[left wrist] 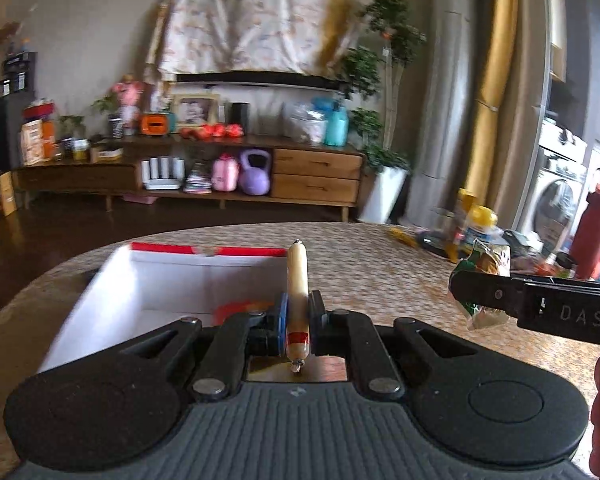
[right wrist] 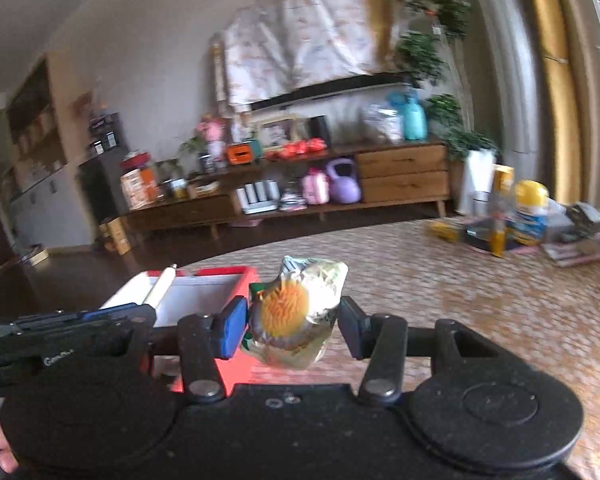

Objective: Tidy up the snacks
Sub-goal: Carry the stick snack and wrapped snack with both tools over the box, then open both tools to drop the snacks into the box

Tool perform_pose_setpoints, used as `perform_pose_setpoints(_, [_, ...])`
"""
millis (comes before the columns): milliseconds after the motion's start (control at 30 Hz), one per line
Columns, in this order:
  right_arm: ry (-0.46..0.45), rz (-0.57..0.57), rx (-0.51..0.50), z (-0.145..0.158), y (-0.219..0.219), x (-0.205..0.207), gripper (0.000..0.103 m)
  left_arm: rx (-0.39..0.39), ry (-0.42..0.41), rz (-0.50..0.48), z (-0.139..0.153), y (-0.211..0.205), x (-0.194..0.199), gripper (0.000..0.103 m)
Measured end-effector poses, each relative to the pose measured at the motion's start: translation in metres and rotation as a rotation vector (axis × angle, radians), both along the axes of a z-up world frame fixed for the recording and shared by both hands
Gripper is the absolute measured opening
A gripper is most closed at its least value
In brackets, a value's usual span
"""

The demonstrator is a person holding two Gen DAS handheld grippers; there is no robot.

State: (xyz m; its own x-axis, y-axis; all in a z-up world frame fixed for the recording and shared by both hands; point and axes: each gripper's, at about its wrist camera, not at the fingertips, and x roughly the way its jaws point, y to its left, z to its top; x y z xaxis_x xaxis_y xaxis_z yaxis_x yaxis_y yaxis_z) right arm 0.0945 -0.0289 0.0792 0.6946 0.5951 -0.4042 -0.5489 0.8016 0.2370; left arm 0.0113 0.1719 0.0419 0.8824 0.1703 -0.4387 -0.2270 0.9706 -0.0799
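Woven, tan-patterned tabletop [left wrist: 380, 264] fills both views. On it at ten o'clock sits a stiff white box with red rim [left wrist: 172, 280], open-topped. The right gripper [right wrist: 292, 320] squeezes a crinkly, clear snack packet [right wrist: 296, 312], likely light, soft and slippery; best pinched mid-body. The left gripper [left wrist: 298, 312] is clamped on a firm, smooth, cylindrical sausage stick [left wrist: 297, 300] near its lower end, over the box's right edge.

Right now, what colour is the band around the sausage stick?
Red, on the sausage stick; clearest in the left wrist view.
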Motion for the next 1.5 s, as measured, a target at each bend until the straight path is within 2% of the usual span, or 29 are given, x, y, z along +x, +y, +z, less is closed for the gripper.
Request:
perform_pose_setpoints(300, [-0.01,0.129,-0.027,0.008,0.073,-0.008,0.048,0.0,0.037,0.094,-0.009,0.051,-0.018,0.01])
perform_pose_setpoints(700, [0.055,0.257,-0.136,-0.014,0.153,0.006,0.048,-0.036,0.128,0.131,-0.036,0.104,-0.004,0.01])
perform_pose_setpoints(933, [0.072,0.267,-0.18,-0.026,0.166,0.006,0.049,-0.055,0.144,0.127,-0.04,0.111,-0.001,0.01])
perform_pose_setpoints(1267, [0.084,0.261,-0.221,-0.031,0.168,0.01,0.053,-0.044,0.166,0.132,-0.04,0.109,0.002,0.011])
perform_pose_setpoints(1300, [0.082,0.265,-0.215,-0.031,0.167,0.009,0.053,-0.043,0.168,0.133,-0.04,0.109,0.002,0.013])
perform_pose_setpoints(1333, [0.078,0.27,-0.212,-0.029,0.166,0.008,0.053,-0.039,0.173,0.14,-0.04,0.109,0.002,0.022])
perform_pose_setpoints(1367, [0.072,0.273,-0.213,-0.028,0.165,0.007,0.057,-0.033,0.179,0.151,-0.039,0.107,0.002,0.038])
perform_pose_setpoints(1400, [0.065,0.274,-0.214,-0.027,0.165,0.005,0.059,-0.028,0.179,0.166,-0.039,0.108,0.002,0.044])
perform_pose_setpoints(1433, [0.055,0.27,-0.211,-0.025,0.163,0.003,0.06,-0.024,0.177,0.192,-0.038,0.109,0.0,0.06])
perform_pose_setpoints(1467, [0.045,0.261,-0.21,-0.023,0.162,0.002,0.061,-0.027,0.17,0.21,-0.037,0.11,-0.002,0.07])
perform_pose_setpoints(1500, [0.042,0.259,-0.206,-0.022,0.16,0.002,0.062,-0.035,0.159,0.218,-0.036,0.111,-0.005,0.074])
